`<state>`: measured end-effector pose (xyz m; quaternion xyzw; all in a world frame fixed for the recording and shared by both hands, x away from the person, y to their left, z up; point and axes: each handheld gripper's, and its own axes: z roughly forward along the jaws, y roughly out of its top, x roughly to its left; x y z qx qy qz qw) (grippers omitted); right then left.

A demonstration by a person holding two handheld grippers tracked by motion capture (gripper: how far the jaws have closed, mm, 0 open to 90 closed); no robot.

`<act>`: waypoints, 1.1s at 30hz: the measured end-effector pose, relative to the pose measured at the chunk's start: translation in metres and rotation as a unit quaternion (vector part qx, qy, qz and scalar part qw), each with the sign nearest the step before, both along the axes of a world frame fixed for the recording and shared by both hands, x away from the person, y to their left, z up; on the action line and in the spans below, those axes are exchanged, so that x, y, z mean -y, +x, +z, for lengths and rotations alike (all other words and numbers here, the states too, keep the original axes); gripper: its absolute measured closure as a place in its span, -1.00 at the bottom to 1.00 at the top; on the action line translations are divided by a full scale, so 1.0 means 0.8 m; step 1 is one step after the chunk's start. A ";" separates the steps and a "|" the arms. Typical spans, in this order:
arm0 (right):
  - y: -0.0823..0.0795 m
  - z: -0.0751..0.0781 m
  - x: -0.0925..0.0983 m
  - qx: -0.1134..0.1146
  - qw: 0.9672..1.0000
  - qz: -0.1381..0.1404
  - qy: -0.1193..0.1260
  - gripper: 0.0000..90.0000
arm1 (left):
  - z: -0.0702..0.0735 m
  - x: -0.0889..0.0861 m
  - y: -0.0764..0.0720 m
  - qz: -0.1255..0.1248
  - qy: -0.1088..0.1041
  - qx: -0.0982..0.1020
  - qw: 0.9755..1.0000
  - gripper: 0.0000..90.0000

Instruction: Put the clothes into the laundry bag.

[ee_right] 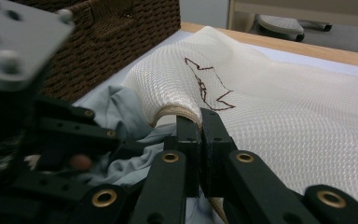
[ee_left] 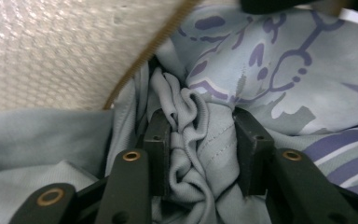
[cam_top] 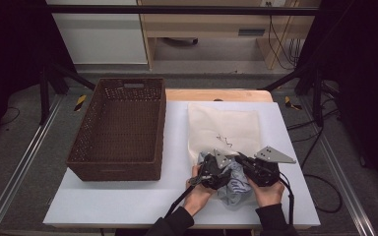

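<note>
Both left jaws pinch the bunched grey garment [ee_left: 191, 140] between them.

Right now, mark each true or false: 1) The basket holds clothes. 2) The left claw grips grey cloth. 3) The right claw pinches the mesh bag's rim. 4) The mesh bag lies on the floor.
1) False: the basket is empty.
2) True: the left claw clamps bunched grey cloth.
3) True: the right claw is shut on the mesh bag at its rim.
4) False: it lies on the table, right of the basket.
</note>
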<state>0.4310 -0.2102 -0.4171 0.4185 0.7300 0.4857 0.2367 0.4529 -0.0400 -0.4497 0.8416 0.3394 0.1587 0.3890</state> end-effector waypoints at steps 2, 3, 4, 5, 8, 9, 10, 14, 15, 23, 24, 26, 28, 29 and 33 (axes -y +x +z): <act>0.000 -0.002 -0.001 -0.002 1.000 -0.001 -0.001 0.96 | 0.000 -0.003 -0.001 -0.016 0.000 0.010 1.000 0.23; 0.001 -0.003 0.000 -0.003 1.000 -0.001 0.000 0.96 | 0.000 -0.007 -0.002 -0.024 -0.007 0.008 1.000 0.17; 0.001 -0.004 0.001 -0.005 1.000 -0.003 0.000 0.96 | 0.002 -0.013 -0.005 -0.029 -0.018 0.003 0.999 0.10; 0.002 -0.005 0.003 -0.007 1.000 -0.004 0.001 0.96 | 0.005 -0.019 -0.009 -0.033 -0.026 0.004 0.999 0.03; 0.002 -0.006 0.005 -0.008 1.000 -0.009 0.002 0.96 | 0.023 -0.043 -0.023 -0.045 -0.042 0.022 0.998 -0.16; 0.002 -0.006 0.005 -0.008 1.000 -0.009 0.002 0.96 | 0.030 -0.051 -0.027 -0.045 -0.039 0.039 0.997 -0.20; 0.002 -0.006 0.005 -0.007 1.000 -0.009 0.001 0.96 | 0.030 -0.051 -0.027 -0.045 -0.039 0.039 0.997 -0.24; 0.003 -0.007 0.004 -0.005 1.000 -0.009 -0.002 0.96 | 0.049 -0.083 -0.027 -0.029 -0.025 0.069 0.997 -0.40; 0.003 -0.007 0.004 -0.006 1.000 -0.009 -0.002 0.96 | 0.046 -0.090 -0.016 -0.020 -0.020 0.050 0.998 -0.43; 0.004 -0.008 0.003 -0.008 1.000 -0.007 -0.003 0.96 | 0.012 -0.083 0.003 -0.028 -0.027 -0.008 0.999 0.10; 0.004 -0.008 0.002 -0.008 1.000 -0.006 -0.004 0.96 | 0.013 -0.083 0.000 -0.035 -0.026 -0.004 0.999 0.29; 0.004 -0.008 0.002 -0.008 1.000 -0.005 -0.003 0.96 | 0.018 -0.081 -0.005 -0.043 -0.017 0.006 0.999 0.55; 0.004 -0.008 0.002 -0.009 1.000 -0.005 -0.003 0.96 | 0.021 -0.080 -0.008 -0.044 -0.020 0.005 0.999 0.68; 0.004 -0.008 0.002 -0.009 1.000 -0.005 -0.003 0.96 | 0.024 -0.080 -0.010 -0.051 -0.029 0.001 0.998 0.71; 0.004 -0.006 -0.001 -0.007 1.000 0.001 0.000 0.96 | 0.033 -0.069 -0.026 -0.088 -0.053 0.006 0.995 0.73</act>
